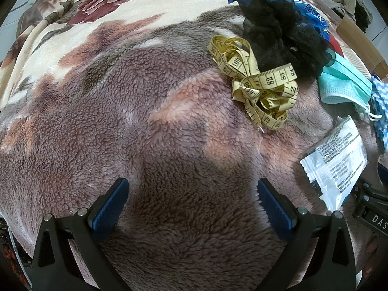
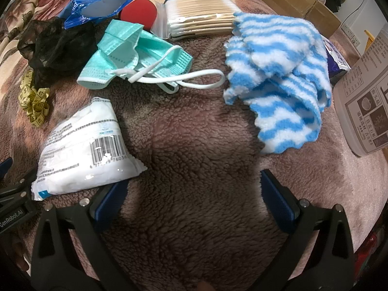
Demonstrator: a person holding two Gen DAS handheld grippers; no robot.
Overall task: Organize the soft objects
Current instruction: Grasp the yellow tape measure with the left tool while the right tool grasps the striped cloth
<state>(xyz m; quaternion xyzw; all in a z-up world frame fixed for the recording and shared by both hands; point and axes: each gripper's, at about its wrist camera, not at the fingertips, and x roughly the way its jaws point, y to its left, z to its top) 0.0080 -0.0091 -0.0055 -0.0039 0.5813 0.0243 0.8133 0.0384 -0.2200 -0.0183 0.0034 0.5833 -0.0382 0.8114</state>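
Both empty: left gripper (image 1: 192,202) and right gripper (image 2: 194,194) hover over the fleece blanket (image 1: 121,121), jaws spread wide. Soft items sit far: striped cloth (image 2: 278,84) far right, green mask (image 2: 135,55) centre, white packet (image 2: 82,150) near left. Take the cloth by a bunched fold, not its edge (my call). Black mesh (image 1: 278,29) covers whatever's underneath; right-edge container is cut off.

My left gripper (image 1: 192,189) hangs low, jaws spread wide, blue pads (image 1: 111,208) facing each other with nothing between them. My right gripper (image 2: 194,189) sits the same way, fingers wide apart and empty, angled forward and down. The two are side by side, each one's black frame poking into the edge of the other's view.
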